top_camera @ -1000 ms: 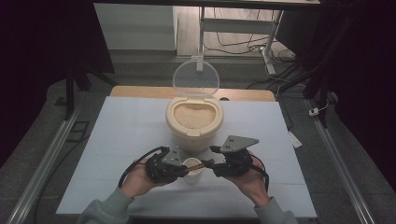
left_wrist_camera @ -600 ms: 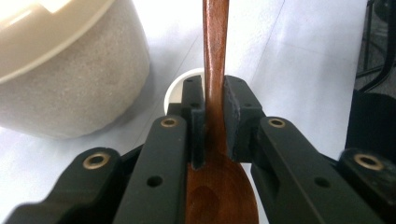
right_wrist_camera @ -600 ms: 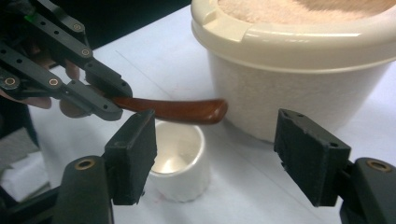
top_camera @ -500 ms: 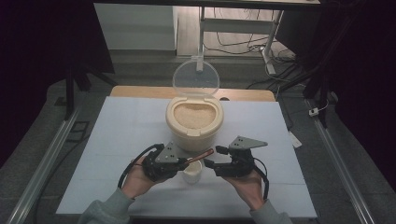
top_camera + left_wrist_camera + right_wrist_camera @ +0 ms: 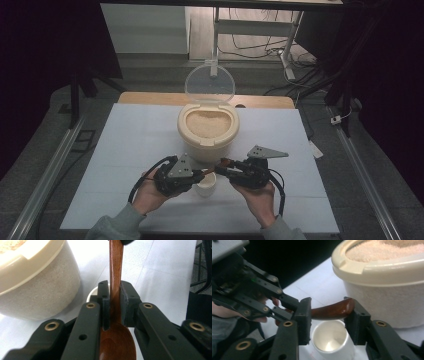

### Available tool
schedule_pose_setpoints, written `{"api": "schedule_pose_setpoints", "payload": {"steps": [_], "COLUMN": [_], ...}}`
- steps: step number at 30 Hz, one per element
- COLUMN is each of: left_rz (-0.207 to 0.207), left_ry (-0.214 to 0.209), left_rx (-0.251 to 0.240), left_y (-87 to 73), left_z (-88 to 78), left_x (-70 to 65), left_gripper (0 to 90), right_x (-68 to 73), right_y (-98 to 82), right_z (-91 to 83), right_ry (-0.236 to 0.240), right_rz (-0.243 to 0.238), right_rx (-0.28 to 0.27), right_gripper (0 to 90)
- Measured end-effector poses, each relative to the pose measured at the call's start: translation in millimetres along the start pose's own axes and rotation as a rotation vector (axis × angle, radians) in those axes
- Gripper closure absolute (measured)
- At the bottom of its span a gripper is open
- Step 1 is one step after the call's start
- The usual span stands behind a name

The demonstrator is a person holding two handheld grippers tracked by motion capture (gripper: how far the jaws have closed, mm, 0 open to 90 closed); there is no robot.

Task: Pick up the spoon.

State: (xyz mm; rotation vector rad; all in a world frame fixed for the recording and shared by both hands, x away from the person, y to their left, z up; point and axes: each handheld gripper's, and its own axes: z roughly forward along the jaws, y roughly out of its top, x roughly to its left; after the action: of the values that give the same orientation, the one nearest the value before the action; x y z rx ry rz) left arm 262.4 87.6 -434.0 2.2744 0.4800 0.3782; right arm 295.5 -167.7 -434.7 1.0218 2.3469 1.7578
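A brown wooden spoon [image 5: 116, 265] is clamped near its bowl by my left gripper [image 5: 115, 297], which is shut on it. It hangs over a small white cup [image 5: 205, 186] on the table. In the right gripper view the spoon's handle [image 5: 329, 311] lies across the gap of my right gripper [image 5: 327, 315]. These jaws have just been closing. The handle's end touches one finger [image 5: 357, 320] and passes behind the other, with a wide gap still showing the cup [image 5: 332, 340] below. In the high view both grippers [image 5: 200, 175] [image 5: 223, 165] meet just in front of the rice container [image 5: 207, 142].
The cream container holds rice [image 5: 206, 124], and its clear round lid [image 5: 210, 84] stands open behind it. A white mat [image 5: 125, 150] covers the table. Metal rails [image 5: 50, 170] run along both sides. A desk frame and cables [image 5: 260, 30] lie beyond the far edge.
The right gripper drew back a little to the right, then returned to the spoon's handle end, its jaws narrowing. The left gripper has kept still with the spoon.
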Motion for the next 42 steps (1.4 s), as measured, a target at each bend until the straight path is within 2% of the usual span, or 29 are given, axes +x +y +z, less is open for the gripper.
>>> {"api": "schedule_pose_setpoints", "payload": {"steps": [5,6,10,13,14,19,21,22,23,27,28,31,32,33,37,38,39,42], "left_rz": [0.008,0.008,0.023,0.028,0.026,0.006,-0.019,-0.034,-0.052,-0.114,-0.131,-0.173,-0.198,-0.198,-0.244,-0.263,-0.263,-0.292], "left_ry": [0.001,-0.001,-0.003,-0.003,-0.005,-0.009,-0.002,0.004,0.007,0.035,0.042,0.065,0.076,0.076,0.097,0.114,0.114,0.130], "left_rx": [0.000,-0.003,0.003,0.007,0.002,-0.032,-0.052,-0.067,-0.080,-0.125,-0.128,-0.128,-0.124,-0.124,-0.117,-0.115,-0.115,-0.111], "left_y": [0.1,0.2,1.1,1.2,1.2,1.3,0.3,-0.6,-1.9,-11.2,-14.4,-27.7,-38.5,-38.5,-59.6,-69.4,-69.4,-84.4], "left_z": [-2.1,-2.4,-1.9,-0.9,-1.4,-5.9,-8.1,-10.1,-12.5,-23.8,-26.0,-30.7,-32.8,-32.8,-37.8,-40.2,-40.2,-43.3], "left_x": [0.2,-0.2,-1.8,-2.9,-2.9,-3.1,-2.3,-1.5,-0.8,2.8,4.1,7.2,9.5,9.5,15.0,17.6,17.6,21.4], "left_gripper": [78.8,79.0,79.1,79.1,79.1,77.4,75.2,62.8,56.5,41.4,41.4,34.1,33.1,32.2,31.0,29.9,29.6,28.7], "right_x": [0.7,-0.2,1.5,4.2,7.0,9.7,10.2,10.0,9.2,5.0,5.0,0.5,-0.1,-0.1,-0.8,-1.0,-1.0,-2.1], "right_y": [1.5,2.0,4.1,5.2,6.4,8.5,9.0,10.7,11.6,15.2,15.2,18.0,18.8,18.8,21.9,23.6,23.6,25.6], "right_z": [-0.1,-1.1,-2.5,-2.4,-3.0,-5.6,-6.1,-8.8,-10.9,-20.5,-20.5,-28.6,-30.6,-30.6,-37.8,-40.2,-40.2,-44.1], "right_ry": [0.036,0.068,0.123,0.137,0.137,0.150,0.151,0.143,0.145,0.148,0.148,0.157,0.158,0.158,0.149,0.150,0.150,0.139], "right_rz": [0.002,0.021,0.021,0.013,-0.010,-0.037,-0.041,-0.054,-0.055,-0.050,-0.050,-0.043,-0.043,-0.043,-0.063,-0.075,-0.075,-0.091], "right_rx": [-0.022,-0.042,-0.070,-0.068,-0.075,-0.108,-0.114,-0.130,-0.142,-0.182,-0.182,-0.212,-0.217,-0.217,-0.231,-0.235,-0.235,-0.239], "right_gripper": [67.1,71.8,80.3,82.2,82.5,82.7,82.7,82.7,82.7,82.7,82.7,82.7,82.7,82.7,82.7,82.7,82.7,82.7]}}
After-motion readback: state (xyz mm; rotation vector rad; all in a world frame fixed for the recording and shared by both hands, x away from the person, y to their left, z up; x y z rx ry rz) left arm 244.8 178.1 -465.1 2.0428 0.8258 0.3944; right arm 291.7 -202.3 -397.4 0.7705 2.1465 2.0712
